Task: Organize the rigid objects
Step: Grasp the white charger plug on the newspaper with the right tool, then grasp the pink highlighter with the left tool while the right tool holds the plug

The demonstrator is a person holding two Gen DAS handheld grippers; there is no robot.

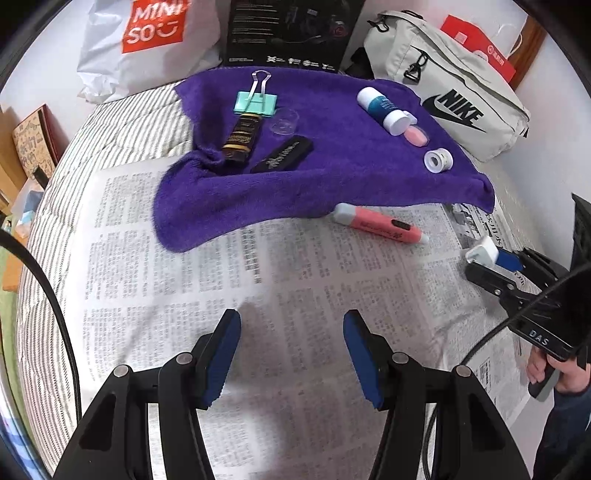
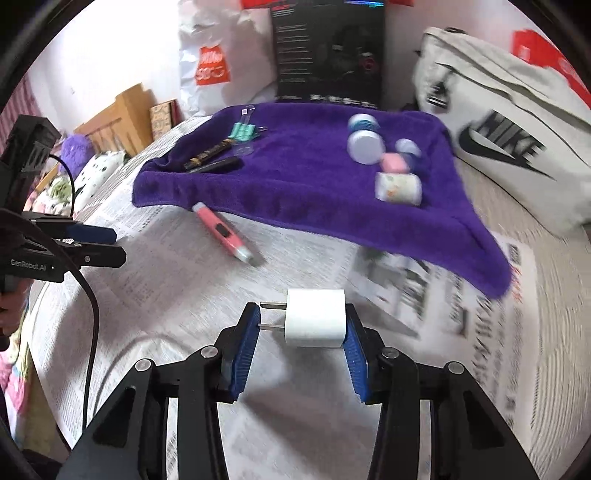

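Observation:
My right gripper is shut on a white plug adapter, held between its blue pads above the newspaper; it also shows in the left wrist view. My left gripper is open and empty over the newspaper. A purple towel carries a green binder clip, a black-gold tube, a black bar, a white-blue bottle, a pink piece and a white tape roll. A pink pen-like stick lies on the newspaper by the towel's front edge.
Newspaper covers a striped bed. A Nike bag, a black box and a Miniso bag stand along the back wall. Books and wood furniture sit at the left.

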